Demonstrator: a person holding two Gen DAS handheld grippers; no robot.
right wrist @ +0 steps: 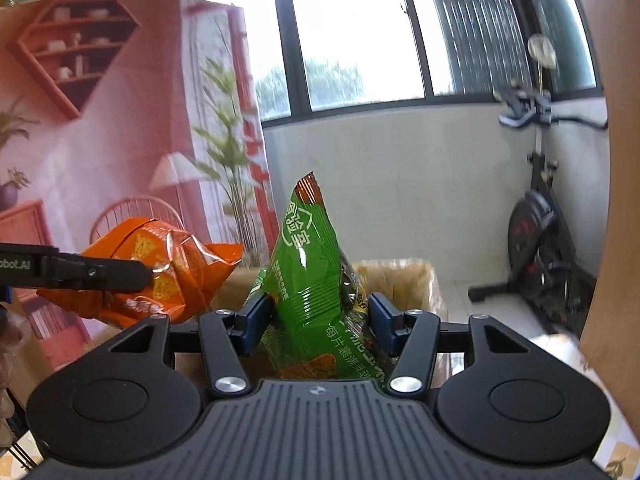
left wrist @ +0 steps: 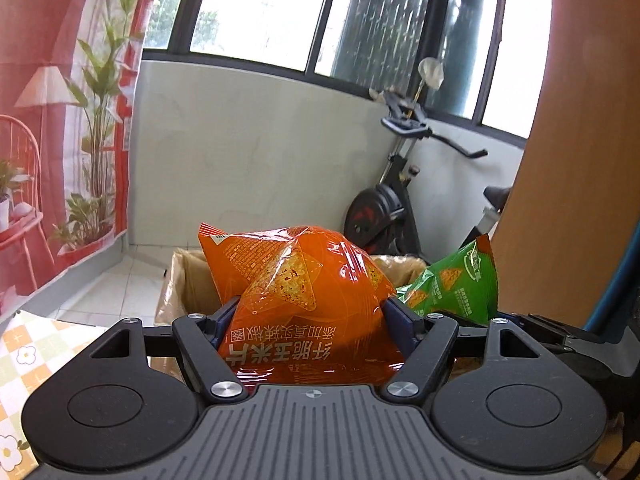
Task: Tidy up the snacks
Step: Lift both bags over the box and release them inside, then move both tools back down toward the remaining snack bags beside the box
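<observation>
Above cardboard box (right wrist: 400, 276): right hand-held gripper (right wrist: 316, 316) clamps green bag (right wrist: 308, 264) upright; left hand-held gripper (left wrist: 310, 316) clamps orange bag (left wrist: 304, 280).

A black exercise bike (right wrist: 536, 236) stands on the pale tiled floor (left wrist: 116, 284) against a white low wall (left wrist: 256, 152) under dark-framed windows (right wrist: 352, 36). A pink printed backdrop cloth (right wrist: 112, 128) showing shelves, a lamp and plants hangs to the left.
</observation>
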